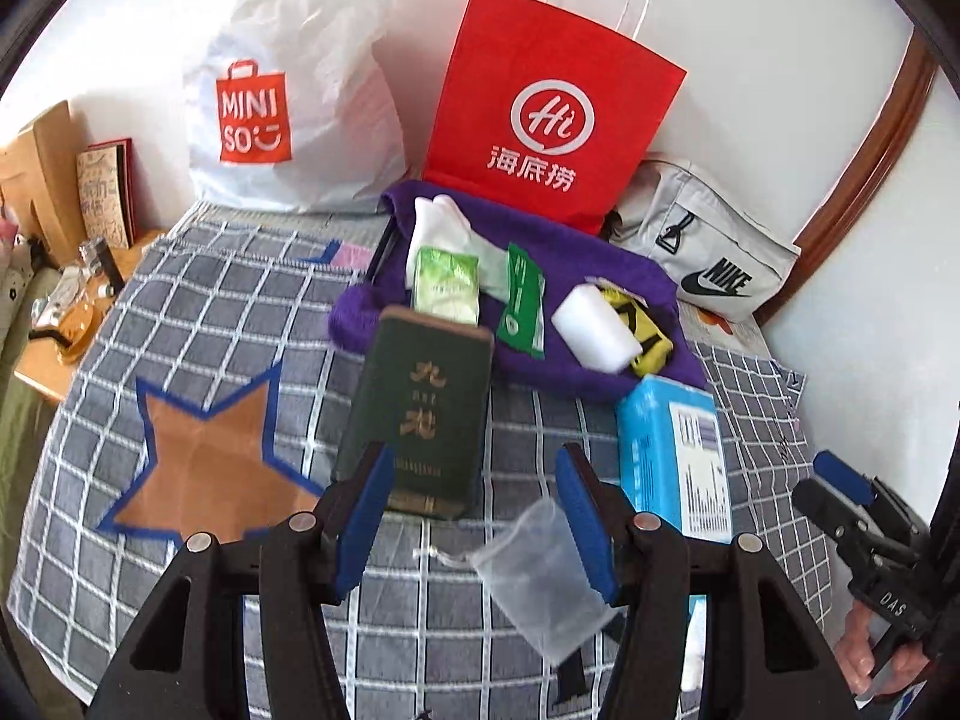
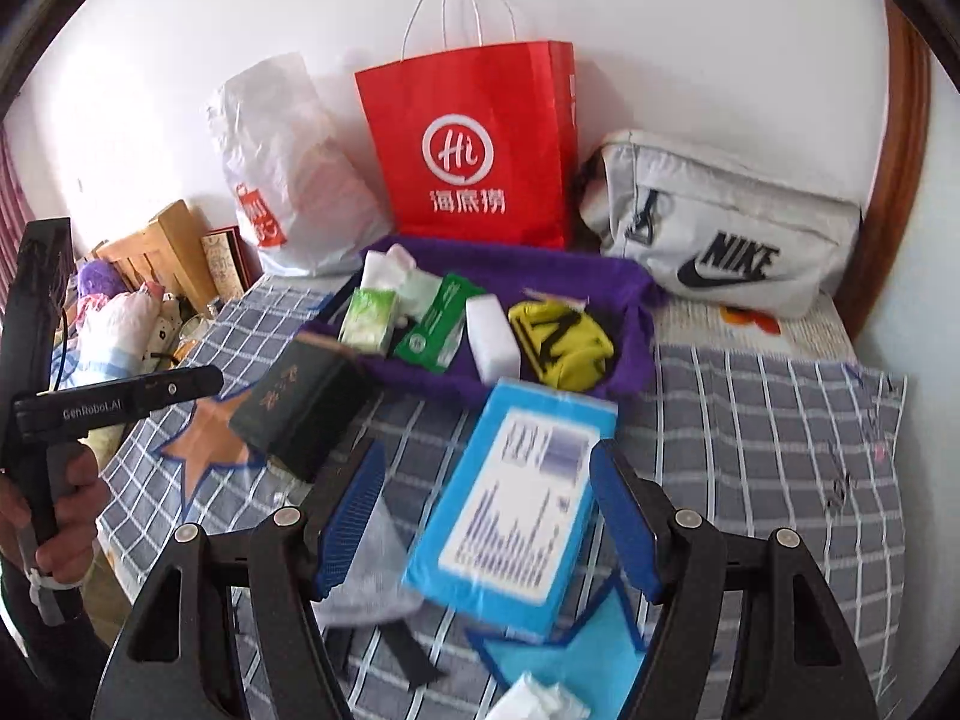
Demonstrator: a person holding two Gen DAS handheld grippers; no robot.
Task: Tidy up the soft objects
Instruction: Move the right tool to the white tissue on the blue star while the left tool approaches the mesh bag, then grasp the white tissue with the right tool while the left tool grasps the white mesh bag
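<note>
While both grippers are hovering over the checked bedspread (image 1: pixel 198 312), neither is holding anything. The left gripper (image 1: pixel 474 516) is standing with its blue pads wide apart above a small translucent pouch (image 1: pixel 540 576), with a dark green book (image 1: pixel 420 414) lying just ahead of its left finger. The right gripper (image 2: pixel 486 516) is likewise gaping open, its fingers sitting on either side of a blue wrapped pack (image 2: pixel 516 498), though whether they are touching it I cannot tell.

Behind these, a purple fabric tray (image 2: pixel 630 282) is sitting on the bed, holding the soft items: a green tissue packet (image 1: pixel 447 291), a green wipes sachet (image 1: pixel 522 306), a white sponge block (image 1: pixel 594 327), a yellow and black pouch (image 2: pixel 564 348) and some white cloth (image 1: pixel 438 222). A red paper bag (image 1: pixel 540 102) and a white plastic bag (image 1: pixel 288 90) are leaning on the wall behind the tray, and a grey Nike bag (image 2: pixel 720 228) is lying to its right. An orange star patch (image 1: pixel 210 456) is lying flat to the left of the book.
</note>
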